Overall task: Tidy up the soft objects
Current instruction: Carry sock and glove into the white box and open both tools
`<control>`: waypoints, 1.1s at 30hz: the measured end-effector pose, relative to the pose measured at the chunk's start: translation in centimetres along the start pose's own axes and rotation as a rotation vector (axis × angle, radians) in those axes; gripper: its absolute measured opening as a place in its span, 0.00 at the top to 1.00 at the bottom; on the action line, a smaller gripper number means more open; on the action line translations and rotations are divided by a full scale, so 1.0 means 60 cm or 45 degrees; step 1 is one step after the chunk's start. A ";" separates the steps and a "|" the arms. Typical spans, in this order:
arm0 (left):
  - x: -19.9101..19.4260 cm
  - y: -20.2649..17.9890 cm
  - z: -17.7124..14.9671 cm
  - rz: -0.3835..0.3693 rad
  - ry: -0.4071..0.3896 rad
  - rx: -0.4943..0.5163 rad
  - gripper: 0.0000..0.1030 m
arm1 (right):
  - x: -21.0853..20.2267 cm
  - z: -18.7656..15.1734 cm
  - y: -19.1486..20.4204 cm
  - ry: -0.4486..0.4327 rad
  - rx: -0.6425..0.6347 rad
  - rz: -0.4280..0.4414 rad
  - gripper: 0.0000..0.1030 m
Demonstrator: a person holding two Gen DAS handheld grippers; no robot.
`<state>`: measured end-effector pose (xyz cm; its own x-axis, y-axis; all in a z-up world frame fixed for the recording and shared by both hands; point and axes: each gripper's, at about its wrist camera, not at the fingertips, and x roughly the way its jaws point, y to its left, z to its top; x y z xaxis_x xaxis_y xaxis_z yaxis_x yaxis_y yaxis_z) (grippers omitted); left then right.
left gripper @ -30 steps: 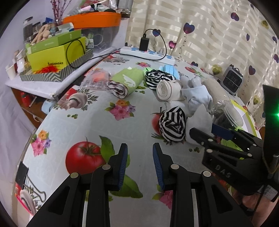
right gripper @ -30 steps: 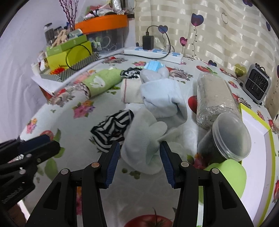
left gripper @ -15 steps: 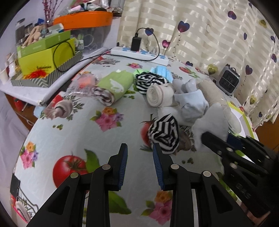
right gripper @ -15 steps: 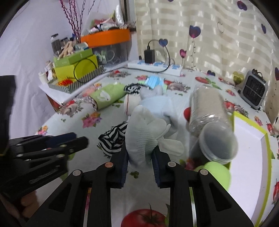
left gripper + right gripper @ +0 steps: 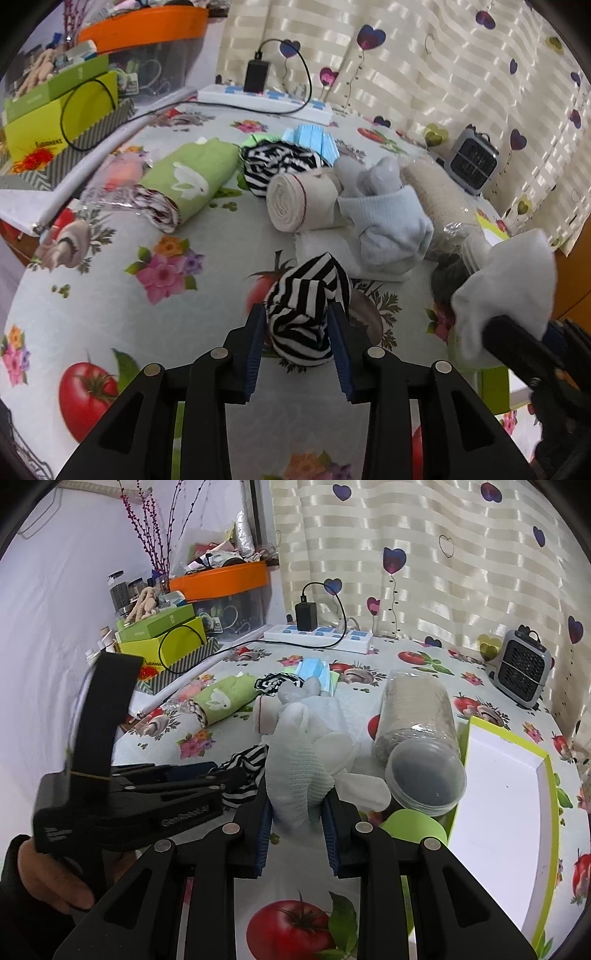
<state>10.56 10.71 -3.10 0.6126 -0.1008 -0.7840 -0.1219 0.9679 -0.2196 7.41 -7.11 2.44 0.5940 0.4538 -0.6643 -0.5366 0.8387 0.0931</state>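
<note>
Pinching one white glove (image 5: 295, 771), right gripper (image 5: 297, 830) holds it off the surface (image 5: 110, 295). Left gripper (image 5: 297, 350) straddles one striped sock ball (image 5: 306, 314), pads touching it; grip unconfirmed. Second striped ball (image 5: 280, 162) lies far, beside one cream roll (image 5: 299, 203).

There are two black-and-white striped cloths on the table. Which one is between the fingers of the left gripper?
The near striped bundle, in front of the tomato print. The other striped cloth lies far back, beside the green roll.
</note>
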 end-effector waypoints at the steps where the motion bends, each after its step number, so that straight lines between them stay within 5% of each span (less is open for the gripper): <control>1: 0.008 -0.003 -0.001 0.005 0.013 0.007 0.68 | 0.000 0.000 -0.001 0.000 0.003 0.004 0.75; 14: 0.028 -0.028 -0.005 0.102 0.006 0.093 0.75 | -0.019 -0.006 -0.007 -0.021 -0.003 0.024 0.75; 33: -0.027 -0.006 -0.032 0.037 -0.035 0.018 0.86 | -0.087 -0.023 -0.036 -0.090 0.048 -0.009 0.75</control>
<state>8.09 10.11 -2.85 0.6300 -0.0665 -0.7737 -0.1291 0.9735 -0.1887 4.64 -11.69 4.67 0.6390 0.4667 -0.6114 -0.5099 0.8522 0.1176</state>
